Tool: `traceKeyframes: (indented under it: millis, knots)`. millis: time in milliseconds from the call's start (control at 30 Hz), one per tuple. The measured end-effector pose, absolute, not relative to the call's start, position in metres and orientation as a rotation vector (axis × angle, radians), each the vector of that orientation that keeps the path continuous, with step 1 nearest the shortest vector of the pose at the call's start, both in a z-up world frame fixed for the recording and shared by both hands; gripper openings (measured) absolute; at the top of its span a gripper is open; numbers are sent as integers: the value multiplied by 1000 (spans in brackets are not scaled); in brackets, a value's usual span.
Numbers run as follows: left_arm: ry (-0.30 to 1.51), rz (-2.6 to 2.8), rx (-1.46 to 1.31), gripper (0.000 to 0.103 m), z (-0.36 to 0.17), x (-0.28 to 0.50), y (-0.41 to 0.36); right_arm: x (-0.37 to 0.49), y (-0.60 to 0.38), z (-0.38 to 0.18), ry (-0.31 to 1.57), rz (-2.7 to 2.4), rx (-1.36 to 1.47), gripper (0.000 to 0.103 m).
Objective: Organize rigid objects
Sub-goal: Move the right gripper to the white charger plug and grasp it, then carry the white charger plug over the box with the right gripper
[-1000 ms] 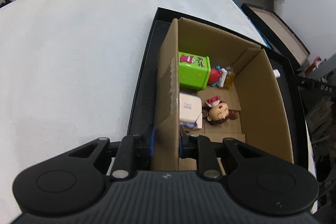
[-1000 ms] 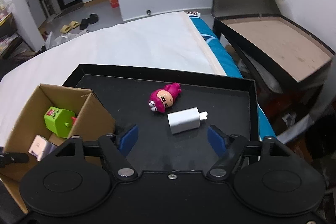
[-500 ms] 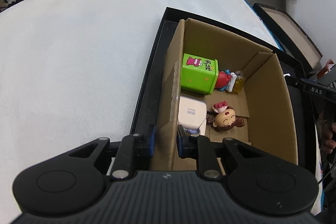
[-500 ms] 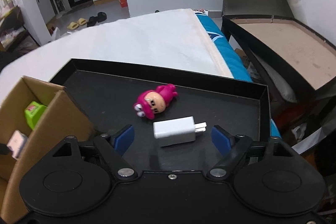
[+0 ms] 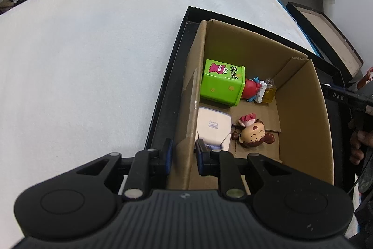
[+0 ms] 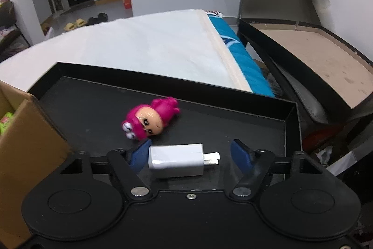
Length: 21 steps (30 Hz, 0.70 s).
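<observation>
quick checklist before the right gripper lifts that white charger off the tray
1. White charger between the right gripper fingers: ok.
2. Pads pressing it: not ok, jaws closing, a gap shows on the prong side.
3. Pink figurine clear of the near finger: cannot tell, it lies very close.
4. Left gripper shut on the cardboard box wall, steadying it: ok.
5. Free floor in the box for the charger: ok, bare patch beside the brown-haired doll.

right tool [image 6: 190, 153]: lowered around white charger [image 6: 176, 159] | jaws closing, charger between | pink figure [image 6: 151, 118] now nearer
</observation>
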<state>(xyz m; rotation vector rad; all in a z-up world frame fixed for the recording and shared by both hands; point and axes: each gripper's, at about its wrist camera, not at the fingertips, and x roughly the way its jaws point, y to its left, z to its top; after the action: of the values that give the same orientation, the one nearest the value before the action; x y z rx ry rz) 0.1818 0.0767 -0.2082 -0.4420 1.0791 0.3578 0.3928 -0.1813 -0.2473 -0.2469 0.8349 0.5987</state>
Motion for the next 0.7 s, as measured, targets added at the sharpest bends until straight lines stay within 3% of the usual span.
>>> traceKeyframes:
  millis: [700]
  knots:
    - [1059,327,-459,19,-205,173,82,353,-208,-201,857,592,-186,61]
